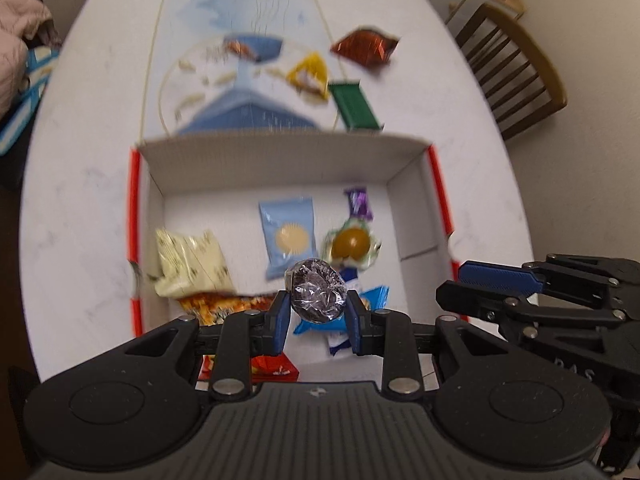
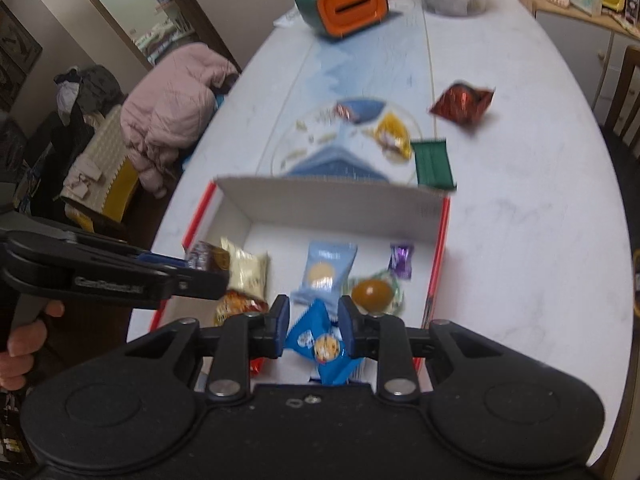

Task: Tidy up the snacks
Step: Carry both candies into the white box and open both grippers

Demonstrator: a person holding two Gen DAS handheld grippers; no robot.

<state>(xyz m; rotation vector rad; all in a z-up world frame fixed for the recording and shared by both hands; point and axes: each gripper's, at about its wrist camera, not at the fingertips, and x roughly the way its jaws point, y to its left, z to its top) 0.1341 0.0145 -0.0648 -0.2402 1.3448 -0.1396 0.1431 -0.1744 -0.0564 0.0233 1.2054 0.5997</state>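
My left gripper (image 1: 318,302) is shut on a round snack in dark silver foil (image 1: 318,290) and hangs over the near part of a white cardboard box with red edges (image 1: 280,160). In the right wrist view my right gripper (image 2: 314,310) is shut on a blue packet (image 2: 320,340), also above the box (image 2: 332,200). Inside the box lie a cream packet (image 1: 188,266), a light blue packet (image 1: 287,236), a purple candy (image 1: 359,203), a brown round sweet in clear wrap (image 1: 352,244) and an orange packet (image 1: 224,306). The two grippers hang side by side.
Beyond the box a clear plate (image 2: 320,140) holds a yellow packet (image 2: 394,136). A green packet (image 2: 434,164) and a red-brown packet (image 2: 462,106) lie to its right. An orange-and-green container (image 2: 344,6) stands at the far end. A wooden chair (image 1: 516,76) is at the right edge.
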